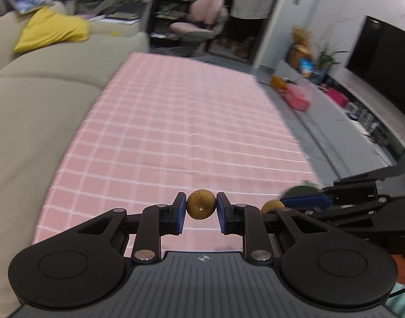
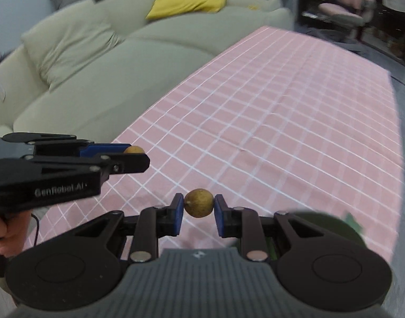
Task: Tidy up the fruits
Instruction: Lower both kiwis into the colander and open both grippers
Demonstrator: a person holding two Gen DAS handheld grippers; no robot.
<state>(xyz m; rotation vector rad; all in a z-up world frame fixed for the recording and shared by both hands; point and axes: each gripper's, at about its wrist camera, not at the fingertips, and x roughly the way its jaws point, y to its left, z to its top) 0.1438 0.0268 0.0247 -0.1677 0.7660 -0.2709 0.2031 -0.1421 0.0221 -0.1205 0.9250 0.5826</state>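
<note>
Gripping a small round brown fruit (image 1: 201,208) between blue pads (image 1: 180,213), left gripper (image 1: 201,212) clamped on it from both sides, raised above a pink checked cloth (image 1: 189,132) that covers a long table. Seen from the left wrist: a pale dimple on the fruit's near face, bare cloth stretching ahead, a beige sofa (image 1: 43,100) along the left with a yellow cushion (image 1: 52,30), a pink chair (image 1: 202,18) beyond the far end, a dark screen (image 1: 382,61) on the right wall, blurred clutter on the floor. Entering low at the right edge of that view, the right gripper (image 1: 279,203), side-on, with a second brown fruit (image 1: 271,207) peeking out at its tip and a dark green shape (image 1: 300,189), too blurred to name, just behind. Seen from the right wrist: right gripper (image 2: 199,206) likewise clamped on its own brown fruit (image 2: 199,203), pads (image 2: 179,212) pressed to both sides, held over the cloth (image 2: 282,111). At the left of that view, the left gripper (image 2: 135,153), side-on, with its fruit (image 2: 135,149) showing at the tip, and part of a hand (image 2: 9,233) on its handle. Low right, a dark green rounded object (image 2: 332,226), partly hidden behind the gripper body, unclear what. Both fruits in the air, near each other, neither touching the cloth.
</note>
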